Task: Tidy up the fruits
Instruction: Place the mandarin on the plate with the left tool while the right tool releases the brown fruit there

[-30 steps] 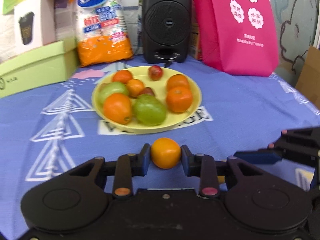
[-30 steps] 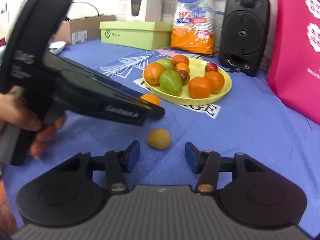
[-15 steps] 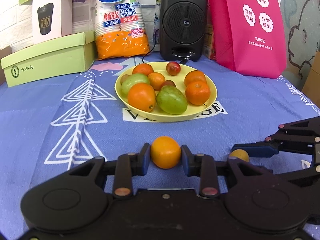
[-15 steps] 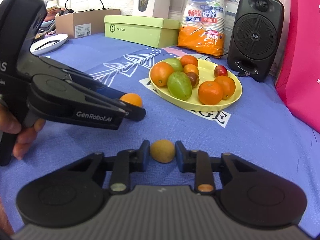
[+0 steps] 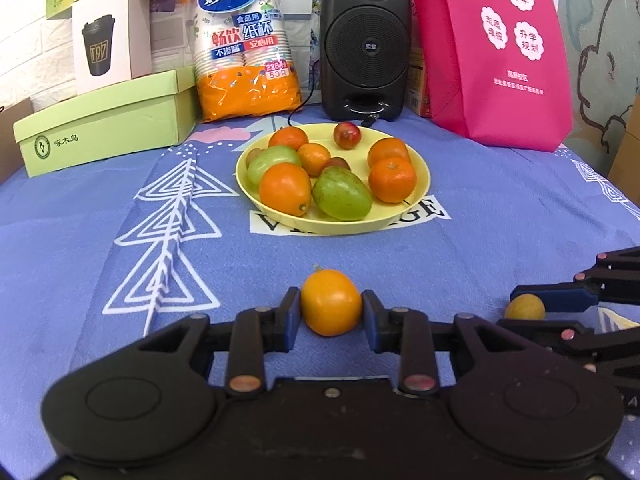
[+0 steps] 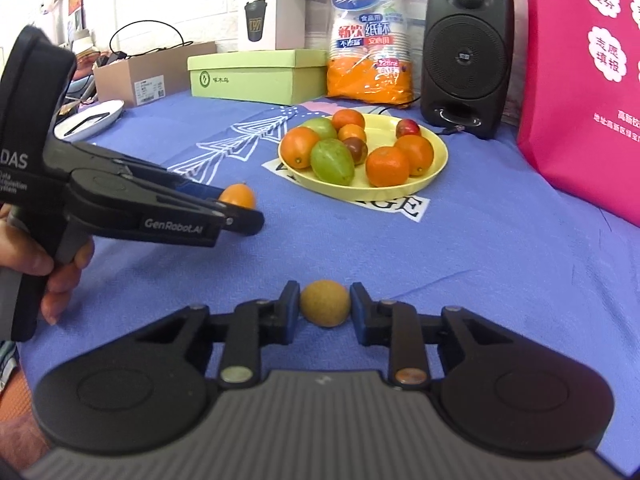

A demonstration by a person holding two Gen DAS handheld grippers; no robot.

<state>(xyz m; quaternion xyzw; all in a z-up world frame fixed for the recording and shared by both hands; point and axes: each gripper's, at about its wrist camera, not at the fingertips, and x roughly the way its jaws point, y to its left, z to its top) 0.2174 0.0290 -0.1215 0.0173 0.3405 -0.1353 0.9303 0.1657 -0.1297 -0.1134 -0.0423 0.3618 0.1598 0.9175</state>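
Note:
My left gripper (image 5: pixel 331 307) is shut on a small orange fruit (image 5: pixel 331 307), held just above the blue cloth in front of the yellow plate (image 5: pixel 422 190). The plate holds several oranges, two green fruits and small red ones. My right gripper (image 6: pixel 325 308) is shut on a small brown-yellow round fruit (image 6: pixel 325 308), with both pads against its sides. In the right wrist view the left gripper (image 6: pixel 240 212) reaches in from the left with its orange fruit (image 6: pixel 237 197). In the left wrist view the right gripper (image 5: pixel 532 312) enters at the right edge with the brown fruit (image 5: pixel 524 307).
Behind the plate (image 6: pixel 434 168) stand a black speaker (image 5: pixel 366 40), an orange pack of paper cups (image 5: pixel 244 48), a green shoebox (image 5: pixel 108 120) and a pink bag (image 5: pixel 500 48). A hand (image 6: pixel 44 268) holds the left gripper's handle. A cardboard box (image 6: pixel 140 80) sits far left.
My right gripper's jaws have shut on the brown-yellow fruit, which lay loose ahead of the open fingers a second ago. The left gripper keeps its orange fruit and has drawn back from the plate.

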